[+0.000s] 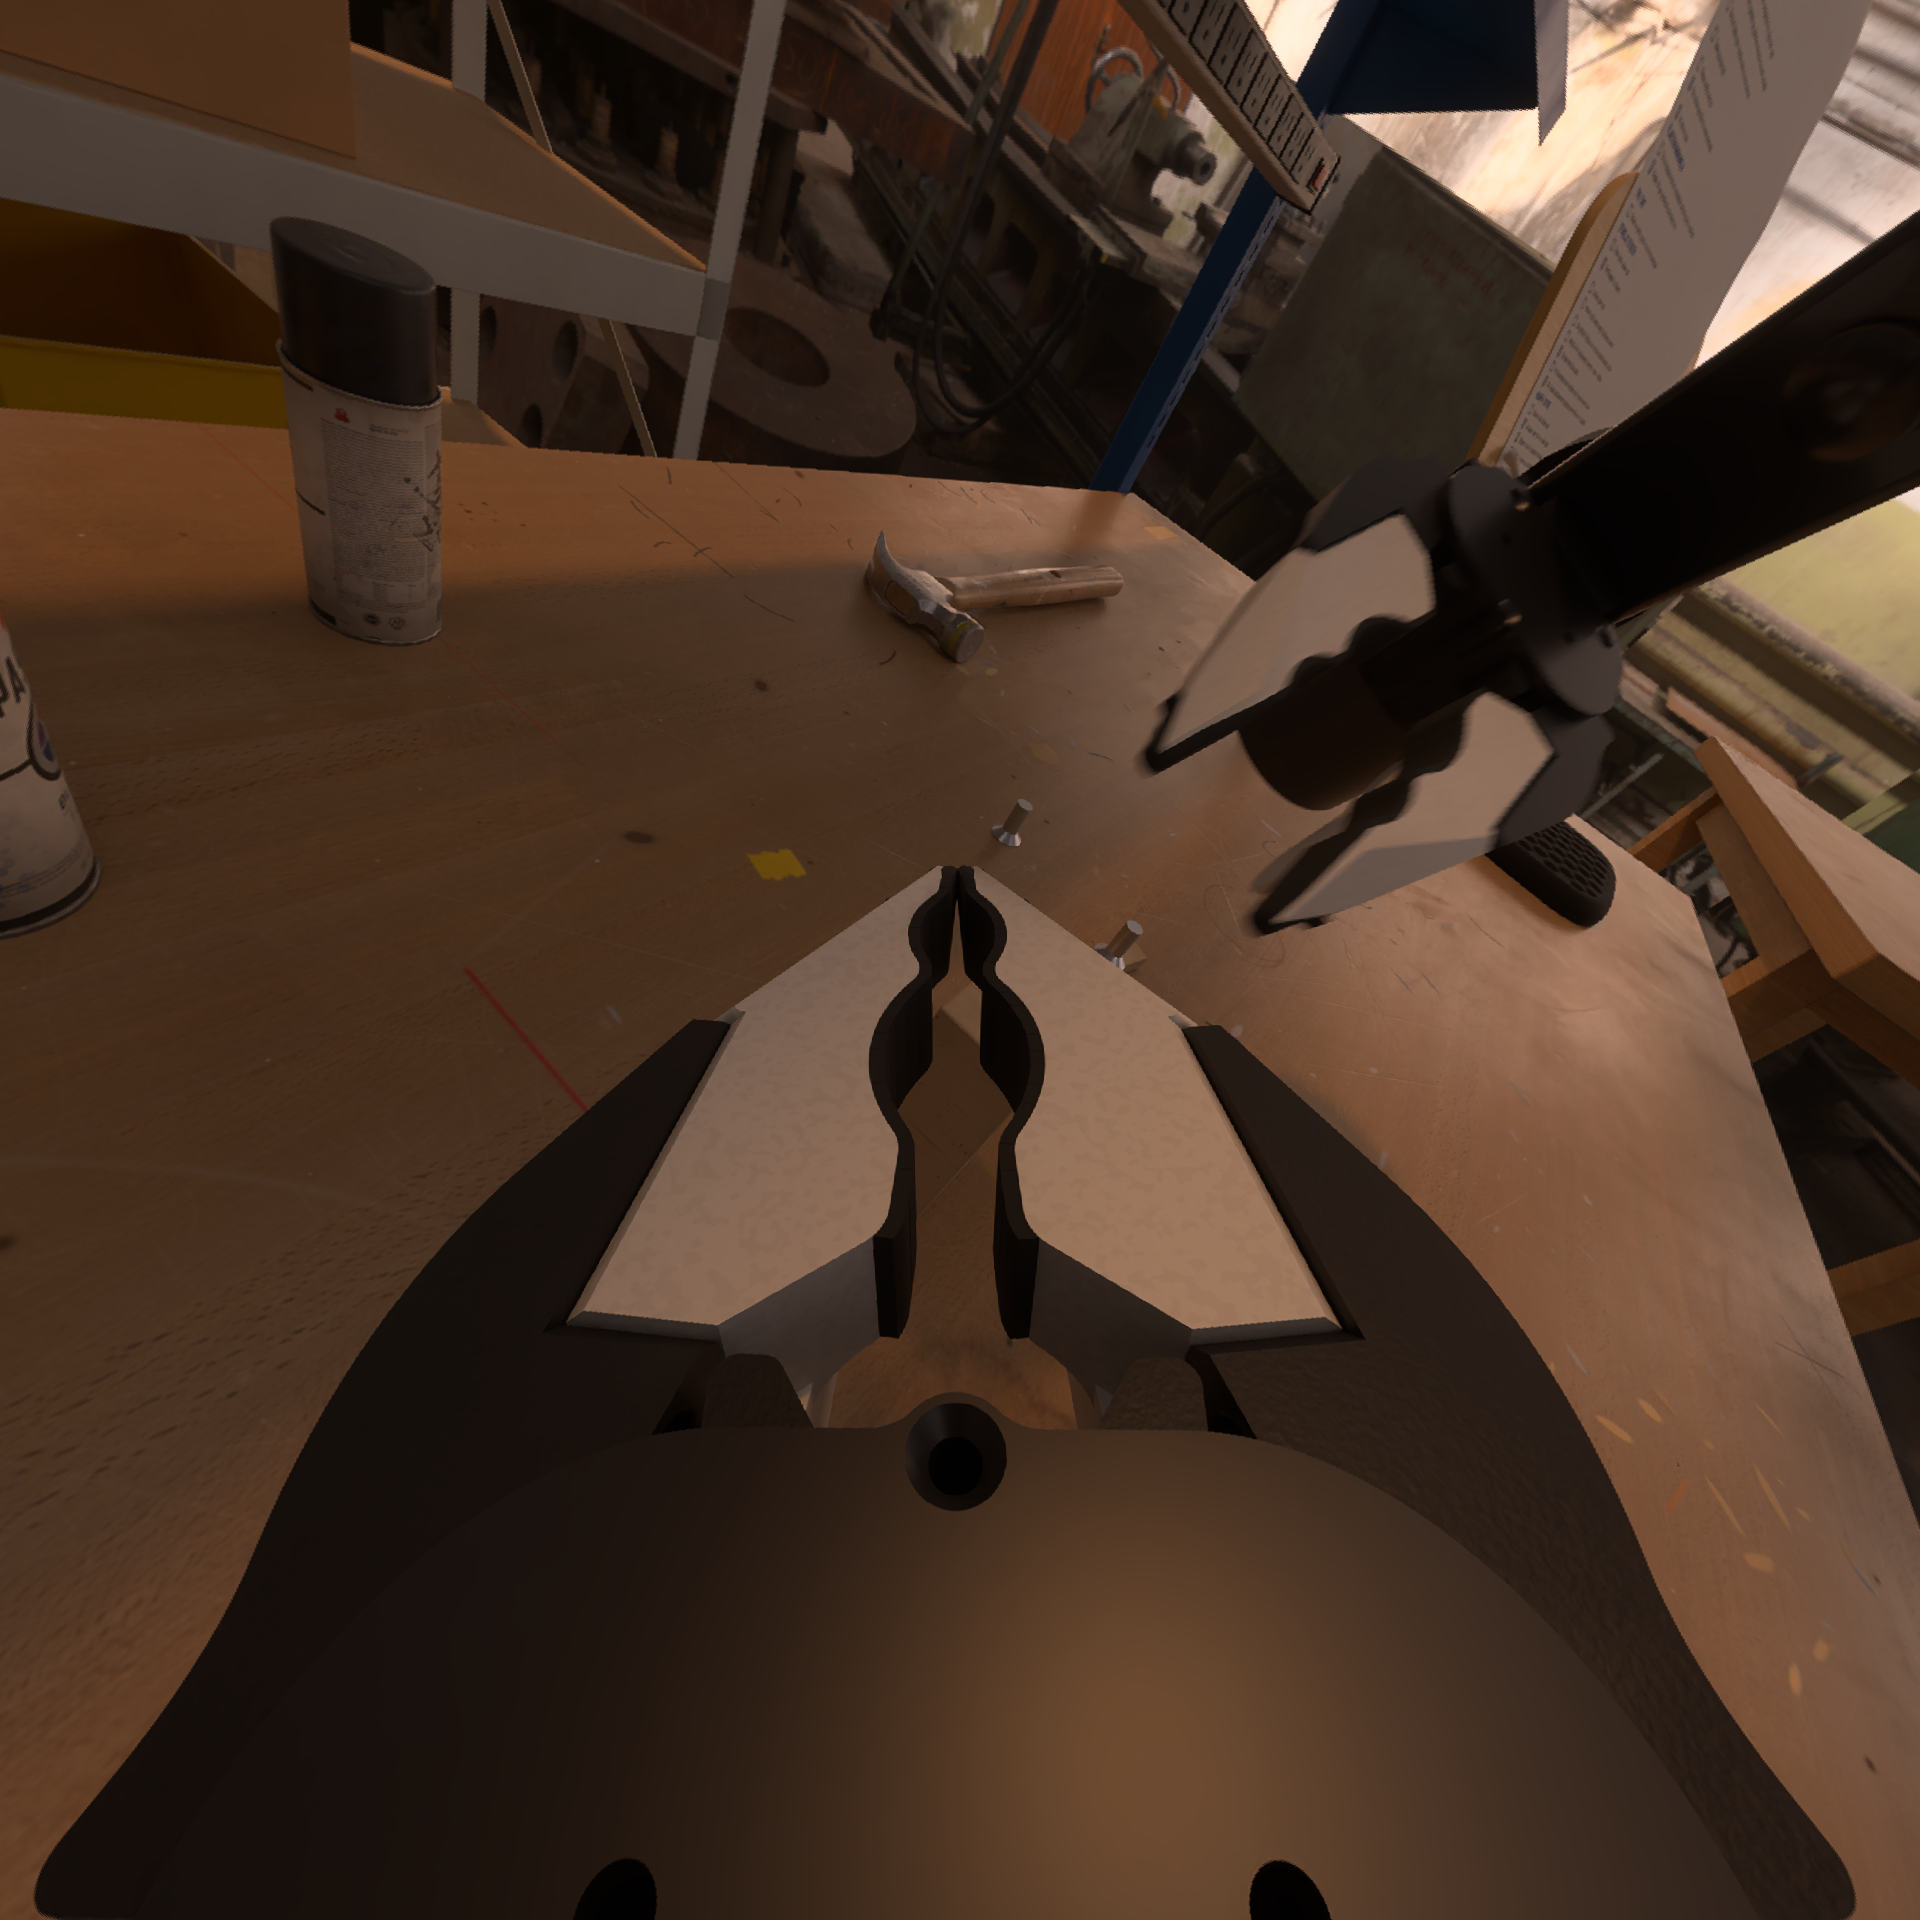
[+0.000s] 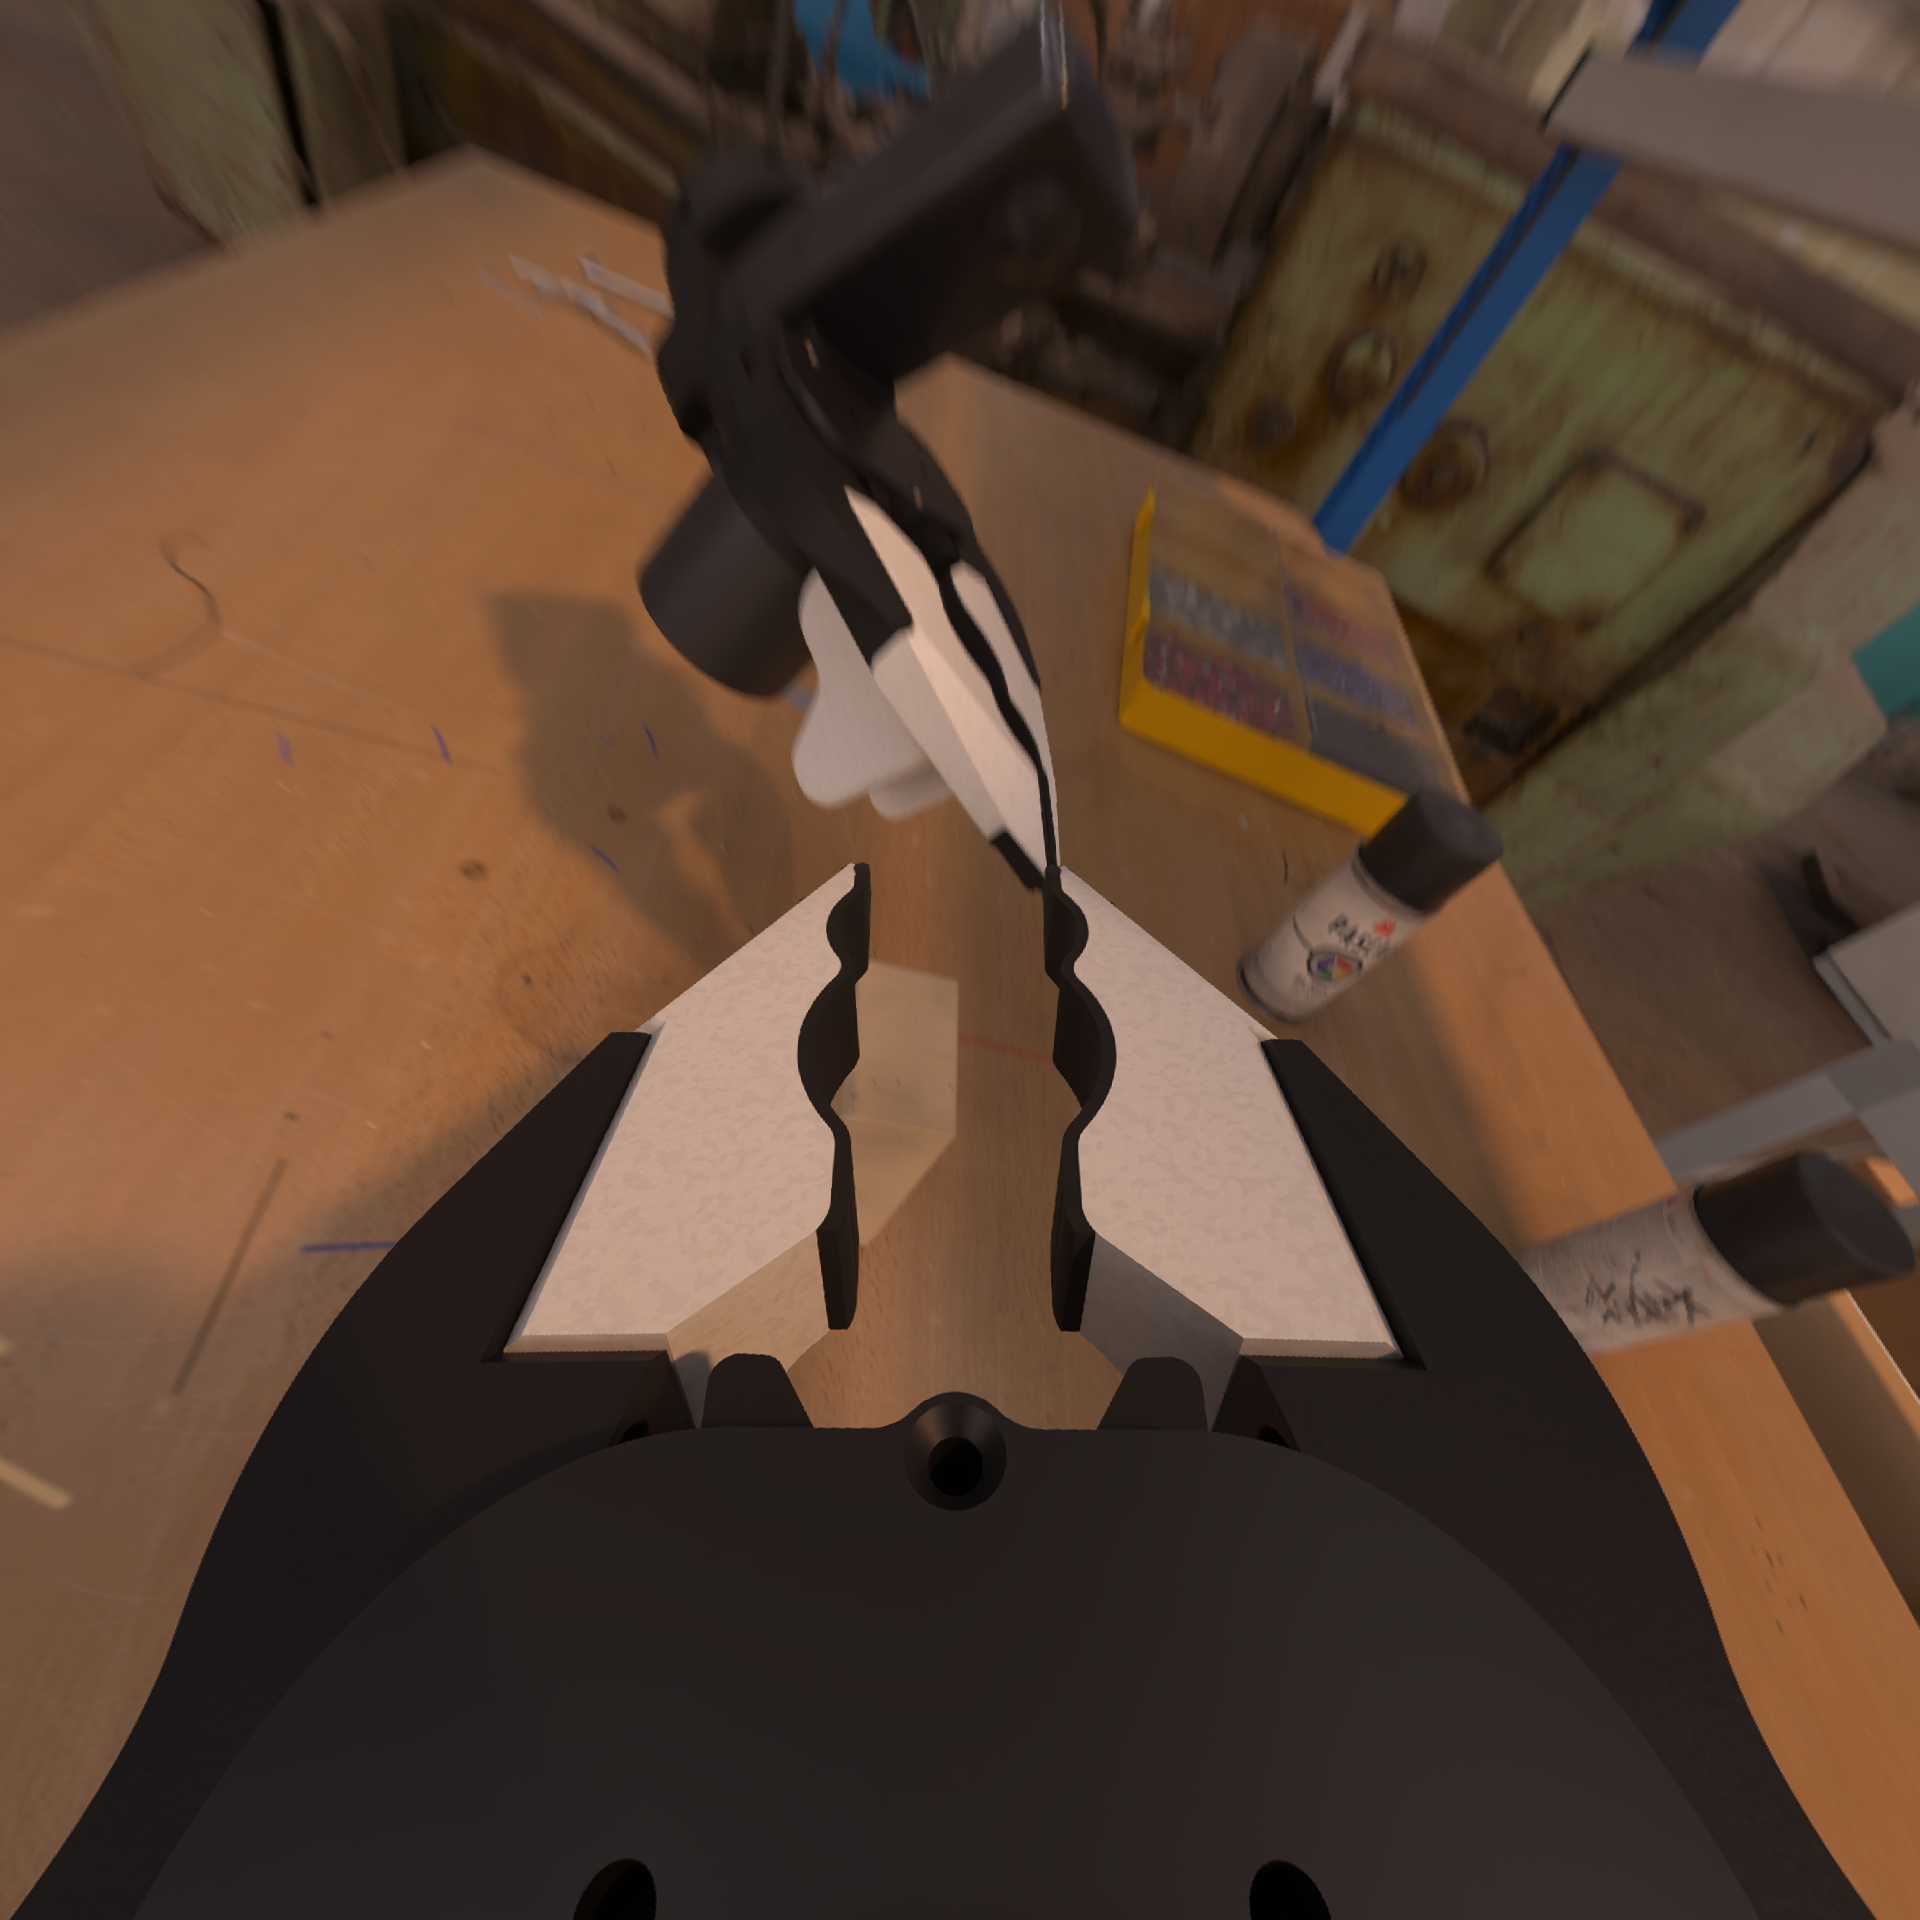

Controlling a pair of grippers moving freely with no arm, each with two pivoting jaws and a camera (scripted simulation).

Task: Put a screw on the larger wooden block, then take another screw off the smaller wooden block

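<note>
My left gripper [image 1: 956, 878] is shut, and nothing shows between its tips. A pale wooden block [image 1: 958, 1023] shows only through the gap between its fingers, and I cannot tell its size. One silver screw [image 1: 1010, 826] stands head-down on the bench just beyond the tips. Another screw [image 1: 1122, 940] is partly hidden behind the right finger. My right gripper [image 1: 1210, 840] hovers open at the right. In the right wrist view my right gripper [image 2: 958, 878] is open above a pale wooden block [image 2: 904, 1060]. The shut left gripper [image 2: 1044, 847] hangs just beyond its right fingertip.
On the wooden bench [image 1: 520, 831] are a hammer [image 1: 977, 603], a spray can [image 1: 369, 436], another can [image 1: 31, 790] at the left edge, and a black meshed object [image 1: 1558, 878]. A yellow parts box [image 2: 1278, 665] and two spray cans [image 2: 1351, 914] [image 2: 1714, 1257] lie at the right.
</note>
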